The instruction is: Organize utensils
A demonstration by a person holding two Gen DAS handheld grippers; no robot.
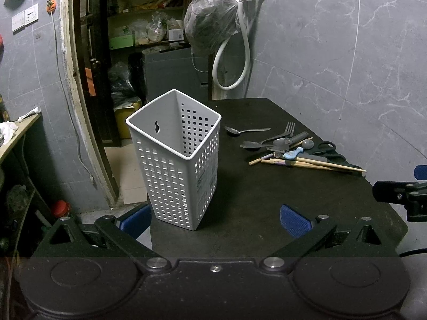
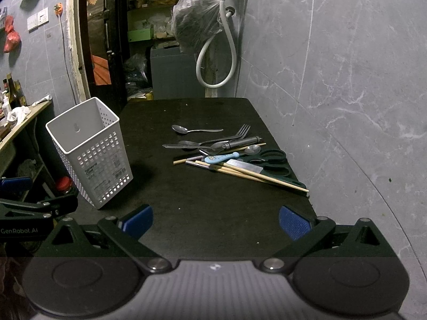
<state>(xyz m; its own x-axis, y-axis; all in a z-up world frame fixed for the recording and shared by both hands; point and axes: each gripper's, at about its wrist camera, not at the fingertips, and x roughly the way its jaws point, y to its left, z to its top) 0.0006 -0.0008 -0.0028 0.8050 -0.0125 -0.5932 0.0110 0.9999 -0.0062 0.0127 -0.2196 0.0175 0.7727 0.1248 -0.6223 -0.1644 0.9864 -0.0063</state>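
Nothing is sitting in the white basket [image 2: 90,157] yet, the utensil pile [image 2: 229,157] is lying beside it, and the left gripper [image 1: 213,220] and right gripper [image 2: 214,222] are both gaping wide, holding nothing.

basket [image 1: 174,157]: matt white perforated plastic
table [image 2: 202,213]: matt black, slightly rough
spoon [image 2: 196,130]: shiny metal
chopsticks [image 2: 256,174]: pale wood
pads [image 2: 293,222]: ribbed blue

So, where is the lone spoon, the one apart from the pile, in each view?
Left wrist view: the lone spoon lies right of centre, beyond the utensil pile.
Right wrist view: the spoon lies near centre, right of the basket.
Shared landmark: the white hose loop on the wall.
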